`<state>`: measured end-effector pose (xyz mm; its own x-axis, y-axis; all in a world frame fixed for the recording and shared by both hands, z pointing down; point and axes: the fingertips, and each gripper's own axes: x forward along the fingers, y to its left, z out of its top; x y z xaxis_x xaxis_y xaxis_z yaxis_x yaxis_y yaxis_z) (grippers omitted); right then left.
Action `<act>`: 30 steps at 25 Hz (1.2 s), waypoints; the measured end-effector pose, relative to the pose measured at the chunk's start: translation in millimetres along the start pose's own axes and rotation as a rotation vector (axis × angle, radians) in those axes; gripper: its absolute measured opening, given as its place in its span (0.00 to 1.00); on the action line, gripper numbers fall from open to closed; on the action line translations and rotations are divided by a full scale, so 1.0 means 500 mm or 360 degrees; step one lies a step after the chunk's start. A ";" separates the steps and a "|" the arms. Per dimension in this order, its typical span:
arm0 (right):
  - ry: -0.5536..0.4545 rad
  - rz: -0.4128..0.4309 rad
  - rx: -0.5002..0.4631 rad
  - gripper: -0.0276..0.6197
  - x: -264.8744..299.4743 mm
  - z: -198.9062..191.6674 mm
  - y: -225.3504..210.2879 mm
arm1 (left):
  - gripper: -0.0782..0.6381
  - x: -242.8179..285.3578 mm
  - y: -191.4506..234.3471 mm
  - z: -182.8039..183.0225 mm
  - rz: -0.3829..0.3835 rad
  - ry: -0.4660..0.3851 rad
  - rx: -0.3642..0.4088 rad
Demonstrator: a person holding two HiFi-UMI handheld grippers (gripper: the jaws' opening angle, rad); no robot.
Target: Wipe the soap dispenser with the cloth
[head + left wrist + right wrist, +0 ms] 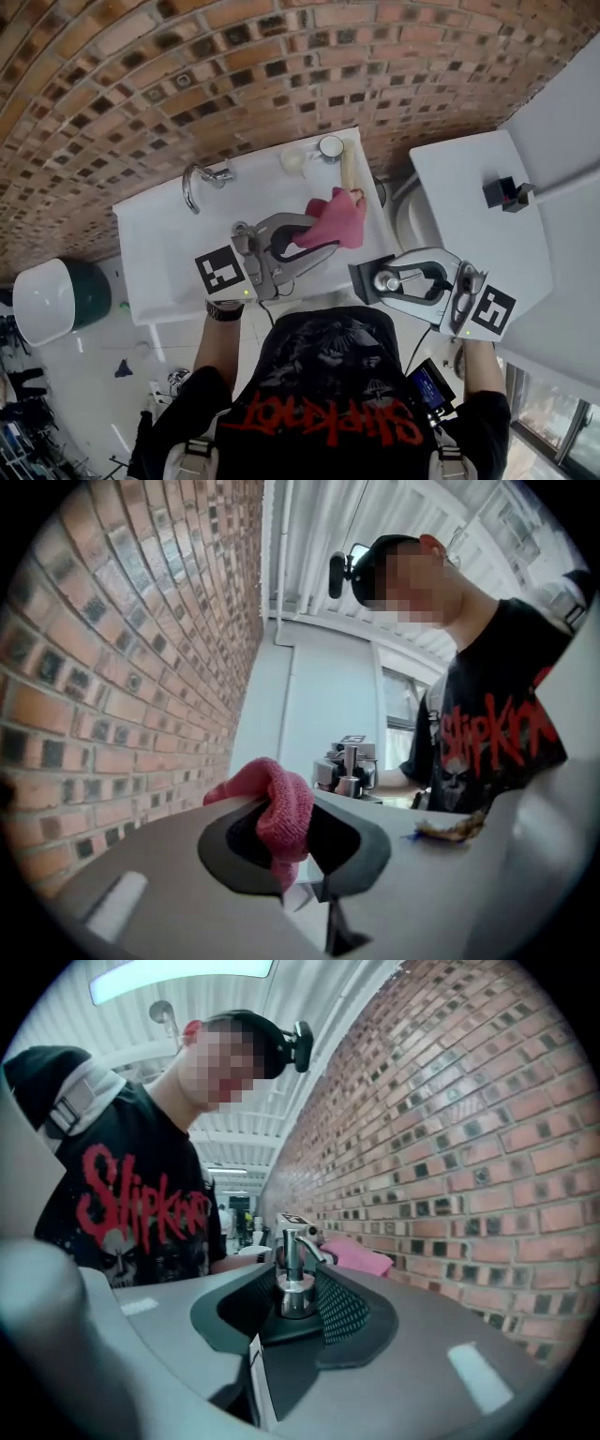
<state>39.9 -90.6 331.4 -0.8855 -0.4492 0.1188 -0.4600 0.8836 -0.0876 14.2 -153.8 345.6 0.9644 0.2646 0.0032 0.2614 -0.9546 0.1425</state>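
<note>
A: Quick status?

B: The right gripper [295,1314] has its jaws part-closed on the soap dispenser [294,1274]. Pads sit either side of the chrome collar w/ the pump head upright above them. It's just off the sink's [159,246] right front corner, not over the basin. The bottle body is out of sight below the jaws.

A: And the cloth?

B: The left gripper [281,846] has its jaws pinched tight on the pink cloth [278,803], w/ a fold bunched betw. the tips & the rest hanging. That's over the sink's right half, near the dispenser but not touching it yet.

A: So what goes wrong, imo?

B: Main one: the chrome looks slick & round. Push the cloth sideways on it and the dispenser prob. swivels or slides out of the pads. And b/c it's held off the sink's edge, a drop goes to the floor, not the basin.

A: Others?

B: Wiping down on the pump head could press it, so soap squirts on cloth & pads and the grip gets worse. Also the cloth's only held by a small pinch, so a hard rub may drag it free. And the 2 grippers face each other close by the sink's right side, so the tips could knock.

A: Fix?

B: Light strokes, off the nozzle, ideally over the basin.
</note>
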 end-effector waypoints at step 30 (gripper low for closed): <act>-0.0308 -0.0114 -0.0216 0.25 -0.117 0.124 -0.037 | 0.18 0.016 -0.126 -0.085 -0.0355 0.0130 0.0213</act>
<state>95.9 -88.8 264.7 -0.8531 -0.5167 -0.0732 -0.5205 0.8524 0.0495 3.6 -85.7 378.6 0.8773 0.4753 0.0667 0.4754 -0.8796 0.0168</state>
